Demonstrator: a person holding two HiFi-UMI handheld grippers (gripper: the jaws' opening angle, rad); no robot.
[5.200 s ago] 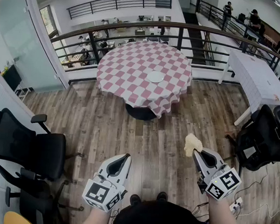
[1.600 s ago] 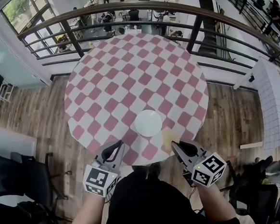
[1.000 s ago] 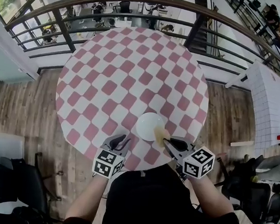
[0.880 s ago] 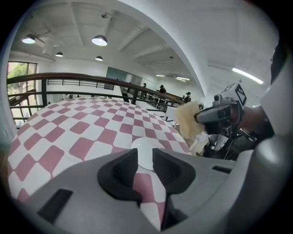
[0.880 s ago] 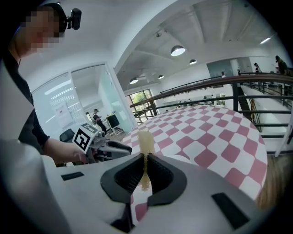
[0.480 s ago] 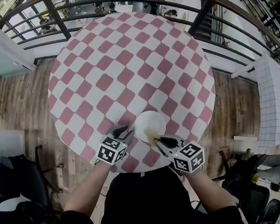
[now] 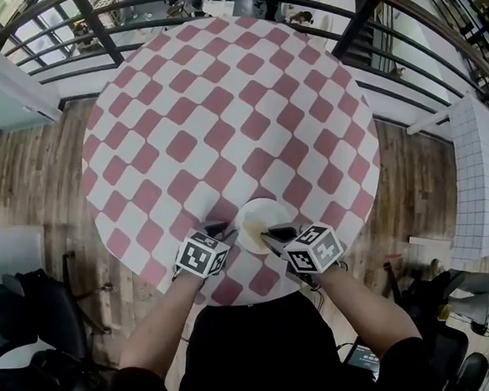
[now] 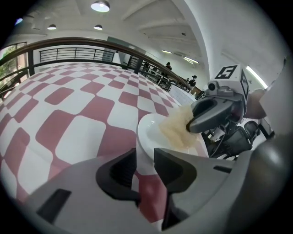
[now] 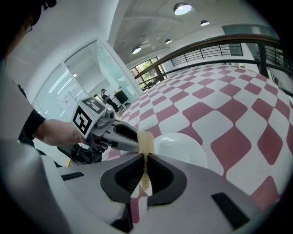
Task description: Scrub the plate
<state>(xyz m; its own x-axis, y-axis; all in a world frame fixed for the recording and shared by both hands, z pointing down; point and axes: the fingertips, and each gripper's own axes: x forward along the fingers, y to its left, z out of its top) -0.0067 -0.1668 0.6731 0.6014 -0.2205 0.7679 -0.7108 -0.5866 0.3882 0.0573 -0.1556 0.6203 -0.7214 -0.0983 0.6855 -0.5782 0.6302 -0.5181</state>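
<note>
Head view shows a round table [image 7: 233, 122] with a red and white chequered cloth, a dark railing [image 7: 116, 3] behind it and wooden floor [image 7: 36, 166] around it. The white plate [image 7: 260, 213] lies flat and face up near the table's near edge; it is round, so it has no long axis. The left gripper [image 7: 223, 229] comes to its left rim. Its jaws have just been opening and stand spread, with the rim between them; whether the pads touch it I cannot tell. The right gripper [image 7: 267, 232] reaches in from the right, its jaws pinching a thin yellow sponge [image 8: 176, 132]. The sponge's long axis runs forward along those jaws, across the plate toward the left gripper, just beside its tip.
</note>
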